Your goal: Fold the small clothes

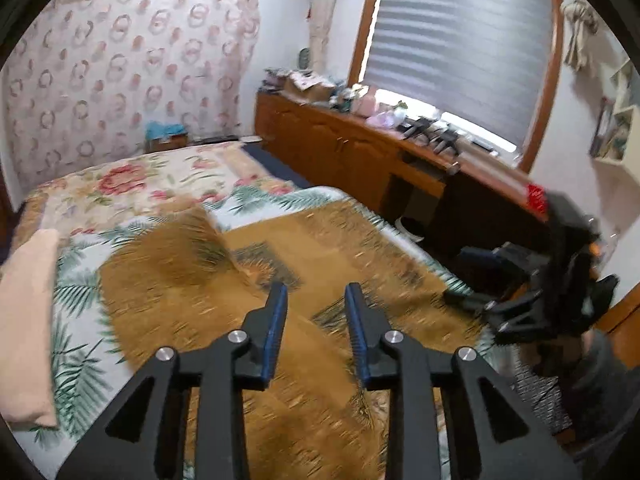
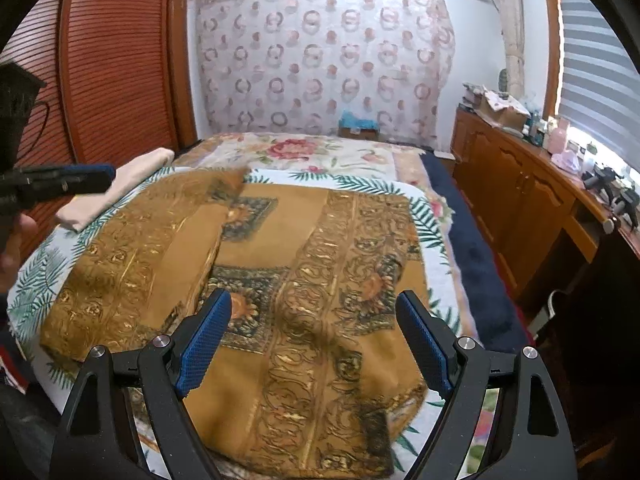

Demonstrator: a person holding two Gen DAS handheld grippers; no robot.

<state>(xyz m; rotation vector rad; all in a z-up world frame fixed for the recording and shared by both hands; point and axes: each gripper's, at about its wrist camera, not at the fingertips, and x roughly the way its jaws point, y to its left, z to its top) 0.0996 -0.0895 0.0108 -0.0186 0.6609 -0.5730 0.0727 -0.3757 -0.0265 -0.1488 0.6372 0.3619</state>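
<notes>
We had the bed [image 2: 472,256] before us, covered with a white bedspread printed with green palm fronds [image 2: 36,280] and, farther back, a floral quilt [image 2: 304,152]. On it lay the ochre patterned cloth [image 2: 320,280], the thing we meant to fold, spread across most of the near part of the bed. Its left portion was already turned over onto the middle, forming a doubled flap [image 2: 132,256] whose edge ran diagonally toward us; the right portion lay flat in a single layer. We judged the folding only begun: one fold was in, and the right side and the crosswise folds were left to do. A folded cream cloth [image 2: 120,188] rested beside the ochre one at the left edge of the bed, apart from the work. Along the window ran a wooden cabinet [image 2: 512,184] cluttered on top. Our left hand-held gripper [image 1: 316,300] hovered above the cloth with its jaws parted a modest way and nothing between them. Our right hand-held gripper [image 2: 312,340] hung over the near edge of the cloth, jaws spread wide and likewise empty.
</notes>
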